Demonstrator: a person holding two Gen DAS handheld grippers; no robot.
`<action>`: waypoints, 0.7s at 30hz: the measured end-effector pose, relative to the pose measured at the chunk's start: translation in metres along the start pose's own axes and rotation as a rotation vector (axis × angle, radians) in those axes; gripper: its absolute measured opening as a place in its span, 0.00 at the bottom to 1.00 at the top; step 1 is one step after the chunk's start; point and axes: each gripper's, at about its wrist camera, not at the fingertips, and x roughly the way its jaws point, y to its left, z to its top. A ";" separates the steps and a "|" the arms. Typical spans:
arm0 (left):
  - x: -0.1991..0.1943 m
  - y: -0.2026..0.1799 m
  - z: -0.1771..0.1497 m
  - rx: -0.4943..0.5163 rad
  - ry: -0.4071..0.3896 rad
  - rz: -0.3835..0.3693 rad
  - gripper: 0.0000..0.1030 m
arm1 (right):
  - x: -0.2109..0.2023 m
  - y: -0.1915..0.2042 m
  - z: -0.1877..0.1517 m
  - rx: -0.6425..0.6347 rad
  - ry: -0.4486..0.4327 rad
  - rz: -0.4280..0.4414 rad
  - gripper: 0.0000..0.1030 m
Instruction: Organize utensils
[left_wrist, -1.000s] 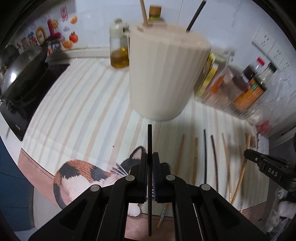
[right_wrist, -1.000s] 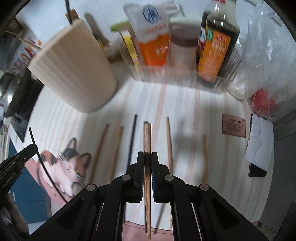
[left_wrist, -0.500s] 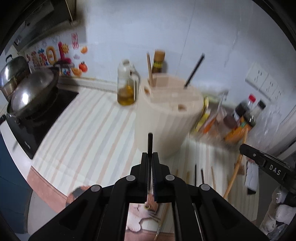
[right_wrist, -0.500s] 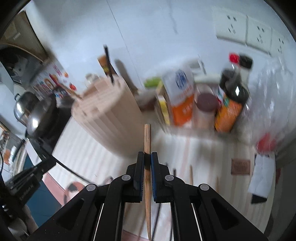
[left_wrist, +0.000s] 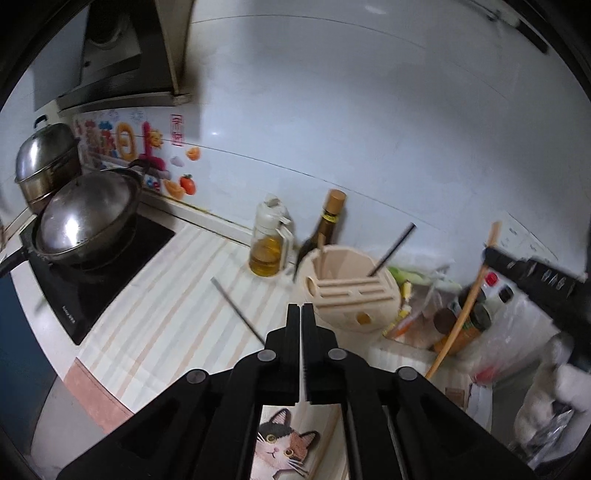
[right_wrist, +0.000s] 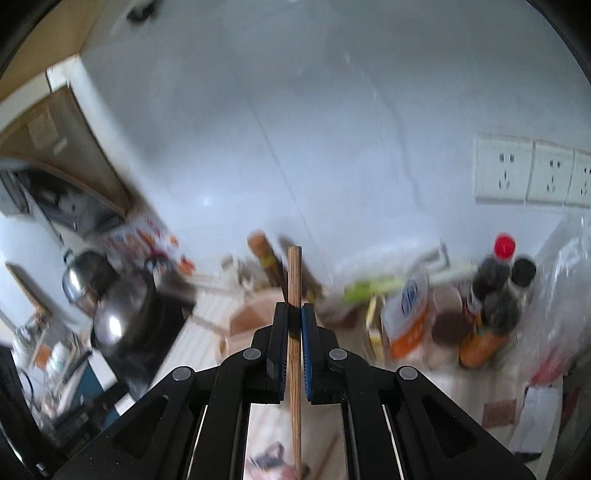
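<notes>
Holder (left_wrist: 351, 291): two chopsticks; left gripper (left_wrist: 301, 314) jaws closed, empty; right gripper (right_wrist: 294, 314) jaws clamp one wooden chopstick (right_wrist: 294, 280)

Even, cool indoor light; glare glints on the pot lid (left_wrist: 86, 210). Fisheye bending darkens the corners. The right wrist view is heavily motion-blurred.

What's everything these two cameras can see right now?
utensil holder: one, beige, centre
black chopstick: one, leaning in the holder
oil bottle: one, clear with yellow oil, left of holder
dark bottle: one, brown cap, behind holder
lidded wok: one, steel, far left
wall sockets: three, white, right
cat mat: one, calico print, nearest edge
wooden chopstick: one, brown, in right claw
left claw: black, shut
right claw: black, gripping
</notes>
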 end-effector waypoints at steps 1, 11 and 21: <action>0.002 0.001 0.004 -0.016 -0.004 0.012 0.03 | 0.000 0.002 0.009 0.003 -0.017 0.005 0.07; 0.065 0.043 -0.008 -0.093 0.142 0.146 0.85 | 0.036 -0.008 -0.006 -0.055 0.156 -0.032 0.07; 0.202 0.098 -0.061 -0.229 0.412 0.220 0.83 | 0.142 -0.130 -0.167 0.215 0.629 -0.275 0.07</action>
